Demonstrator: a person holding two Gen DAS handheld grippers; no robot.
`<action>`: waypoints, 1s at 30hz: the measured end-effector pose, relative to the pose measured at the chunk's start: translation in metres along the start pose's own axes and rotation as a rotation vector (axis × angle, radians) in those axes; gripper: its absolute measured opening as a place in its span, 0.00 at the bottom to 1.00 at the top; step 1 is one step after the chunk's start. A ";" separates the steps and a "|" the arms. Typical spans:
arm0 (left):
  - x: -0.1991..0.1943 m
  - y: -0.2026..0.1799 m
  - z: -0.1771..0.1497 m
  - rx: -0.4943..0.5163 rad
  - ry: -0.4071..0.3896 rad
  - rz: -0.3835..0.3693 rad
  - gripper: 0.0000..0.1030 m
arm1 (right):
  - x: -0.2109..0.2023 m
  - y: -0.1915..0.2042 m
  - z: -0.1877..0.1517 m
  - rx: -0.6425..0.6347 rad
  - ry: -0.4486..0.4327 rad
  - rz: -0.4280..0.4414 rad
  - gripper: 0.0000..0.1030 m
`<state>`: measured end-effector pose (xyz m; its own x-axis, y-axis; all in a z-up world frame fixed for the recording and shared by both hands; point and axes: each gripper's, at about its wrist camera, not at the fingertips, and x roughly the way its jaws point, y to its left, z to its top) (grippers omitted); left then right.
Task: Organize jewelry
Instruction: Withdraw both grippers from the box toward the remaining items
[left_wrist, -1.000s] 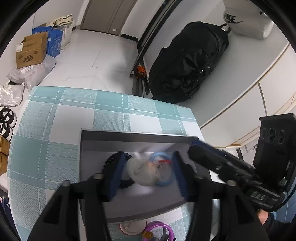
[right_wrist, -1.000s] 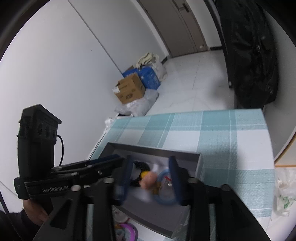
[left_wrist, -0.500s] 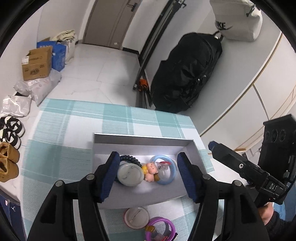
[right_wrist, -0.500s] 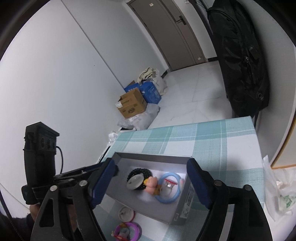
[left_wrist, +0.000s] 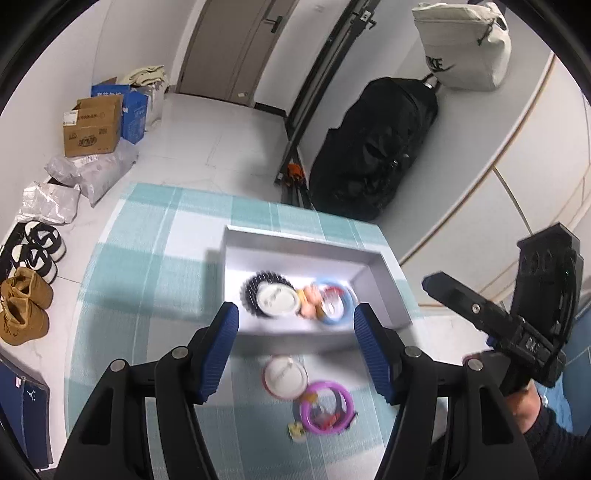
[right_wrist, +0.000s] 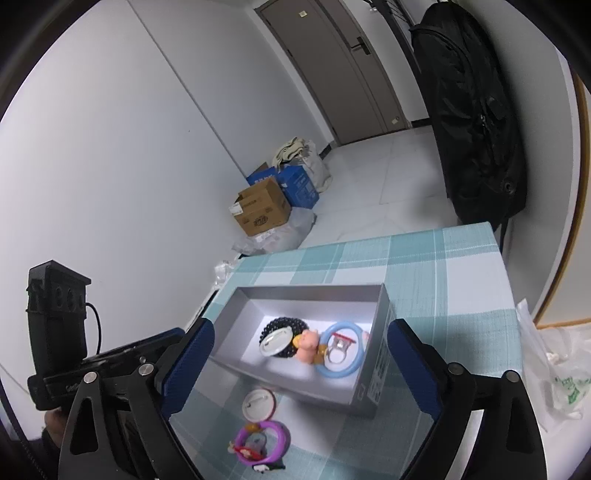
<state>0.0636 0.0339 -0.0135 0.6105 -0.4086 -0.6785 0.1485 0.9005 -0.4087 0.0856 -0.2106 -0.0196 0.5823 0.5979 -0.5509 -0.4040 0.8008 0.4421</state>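
Observation:
A grey box (left_wrist: 384, 280) (right_wrist: 236, 306) sits on the checked tablecloth. It holds a black beaded bracelet (right_wrist: 286, 325), a white round badge (left_wrist: 277, 300) (right_wrist: 275, 345), a pink pig figure (right_wrist: 307, 342) and a blue ring bangle (left_wrist: 338, 317) (right_wrist: 341, 371). In front of the box lie a second white badge with a red rim (left_wrist: 285, 376) (right_wrist: 258, 404) and a purple bangle (left_wrist: 327, 408) (right_wrist: 262, 446). My left gripper (left_wrist: 295, 350) is open and empty above the near items. My right gripper (right_wrist: 299, 365) is open and empty, raised over the box.
The table edge (left_wrist: 79, 295) drops to a floor with shoes (left_wrist: 22, 306), cardboard boxes (left_wrist: 92, 125) and plastic bags. A black backpack (left_wrist: 373, 155) leans on the wall behind the table. A plastic bag (right_wrist: 557, 373) lies right of the table.
Both grippers have pulled up and back from the box. The white badge and pig figure now lie in the box, and both grippers' fingers have spread wide open.

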 end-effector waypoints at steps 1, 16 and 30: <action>-0.001 -0.001 -0.003 0.005 0.006 -0.004 0.58 | -0.001 0.001 -0.002 -0.001 0.001 -0.001 0.94; 0.014 -0.018 -0.051 0.220 0.204 0.005 0.58 | -0.018 0.007 -0.019 -0.005 0.019 -0.004 0.97; 0.037 -0.023 -0.075 0.336 0.317 0.105 0.58 | -0.028 0.003 -0.025 0.009 0.017 -0.017 0.98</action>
<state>0.0241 -0.0132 -0.0752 0.3764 -0.2907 -0.8797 0.3740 0.9164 -0.1428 0.0508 -0.2241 -0.0203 0.5766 0.5847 -0.5707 -0.3878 0.8107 0.4387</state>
